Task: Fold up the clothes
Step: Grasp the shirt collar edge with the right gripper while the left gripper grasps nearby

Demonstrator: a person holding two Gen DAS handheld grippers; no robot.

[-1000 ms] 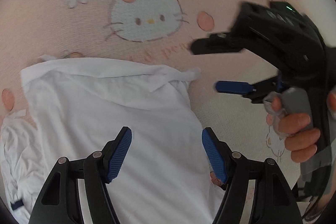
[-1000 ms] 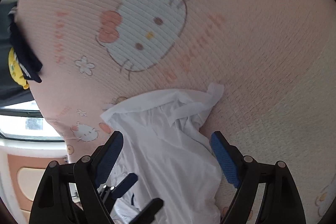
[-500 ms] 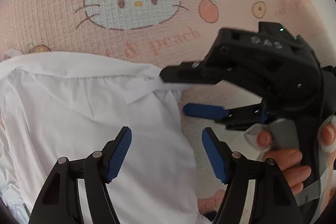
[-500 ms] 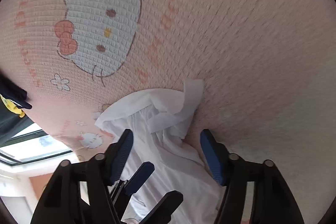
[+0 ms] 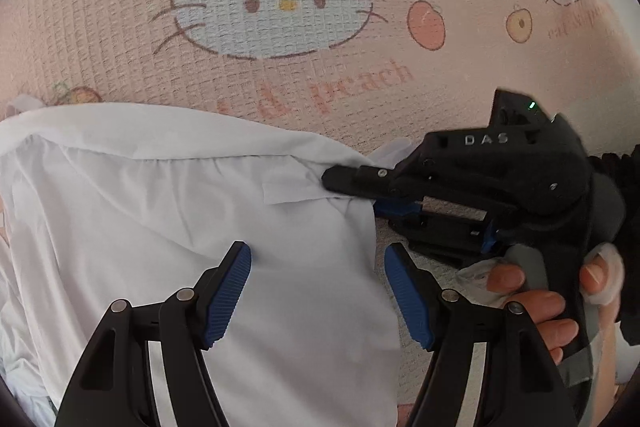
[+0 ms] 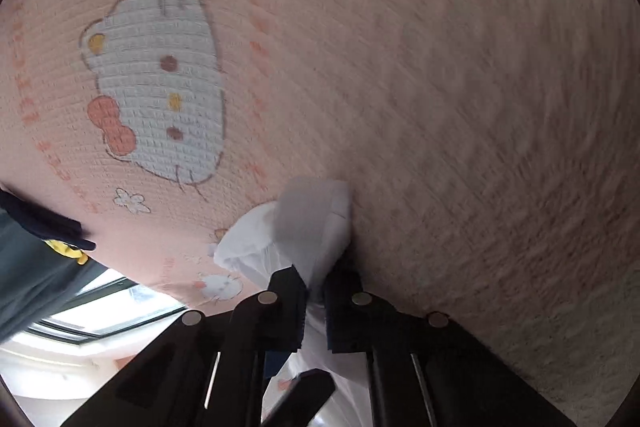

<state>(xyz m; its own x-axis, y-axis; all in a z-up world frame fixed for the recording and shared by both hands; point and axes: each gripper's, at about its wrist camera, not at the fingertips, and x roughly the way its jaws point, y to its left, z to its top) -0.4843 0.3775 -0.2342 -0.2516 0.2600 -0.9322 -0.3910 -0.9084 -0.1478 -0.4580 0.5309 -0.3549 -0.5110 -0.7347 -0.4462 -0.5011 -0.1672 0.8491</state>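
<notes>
A white garment (image 5: 168, 227) lies spread on a pink cartoon-cat blanket (image 5: 280, 75). My left gripper (image 5: 318, 291) hovers open above the garment's right edge, nothing between its blue pads. In the left wrist view my right gripper (image 5: 360, 195), held by a hand (image 5: 532, 299), comes in from the right and is shut on the garment's upper right corner. The right wrist view shows that gripper (image 6: 316, 303) with its jaws closed on a bunched fold of the white garment (image 6: 304, 227), which sticks out past the fingertips.
The blanket covers the whole surface, with bare pink cloth beyond and to the right of the garment (image 6: 480, 107). At the lower left of the right wrist view is a bright window (image 6: 100, 315) and dark cloth with a yellow patch (image 6: 52, 243).
My right gripper moved in to the garment's upper right corner and shut on it; a second ago it was open and off to the right. The left gripper stayed open over the garment.
</notes>
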